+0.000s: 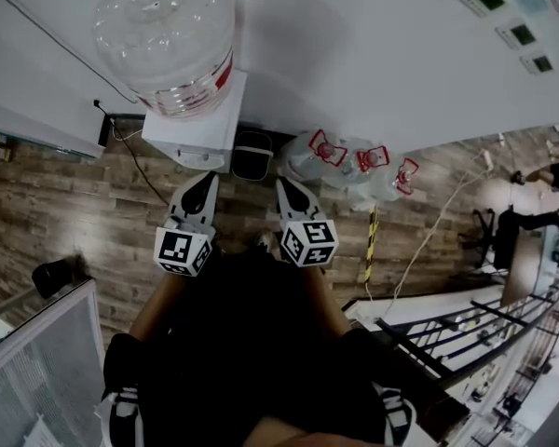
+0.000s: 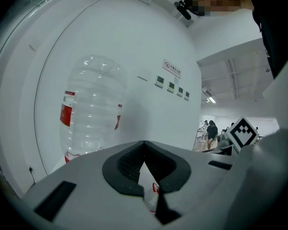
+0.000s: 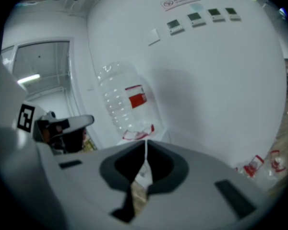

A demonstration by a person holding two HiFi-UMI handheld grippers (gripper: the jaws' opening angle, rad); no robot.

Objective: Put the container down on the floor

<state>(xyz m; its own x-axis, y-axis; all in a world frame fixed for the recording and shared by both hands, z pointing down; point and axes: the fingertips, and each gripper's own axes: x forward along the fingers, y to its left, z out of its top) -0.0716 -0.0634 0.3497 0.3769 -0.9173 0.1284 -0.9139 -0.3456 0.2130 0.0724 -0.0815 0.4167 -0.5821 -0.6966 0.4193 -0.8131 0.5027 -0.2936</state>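
A large clear water container [image 1: 168, 35] with a red label stands upside down on a white dispenser [image 1: 200, 128] against the wall. It also shows in the left gripper view [image 2: 91, 109] and the right gripper view [image 3: 127, 102]. My left gripper [image 1: 205, 177] points at the dispenser's front from a short way off, its jaws closed together [image 2: 144, 143] with nothing between them. My right gripper [image 1: 284, 184] is beside it, to the right of the dispenser, also shut and holding nothing [image 3: 145, 143]. Neither touches the container.
Several empty clear containers with red handles [image 1: 349, 166] lie on the wood floor right of the dispenser. A black bin [image 1: 252, 155] stands between them and the dispenser. A cable runs left of the dispenser. A glass panel [image 1: 37, 371] is at lower left and a railing [image 1: 484, 333] at lower right.
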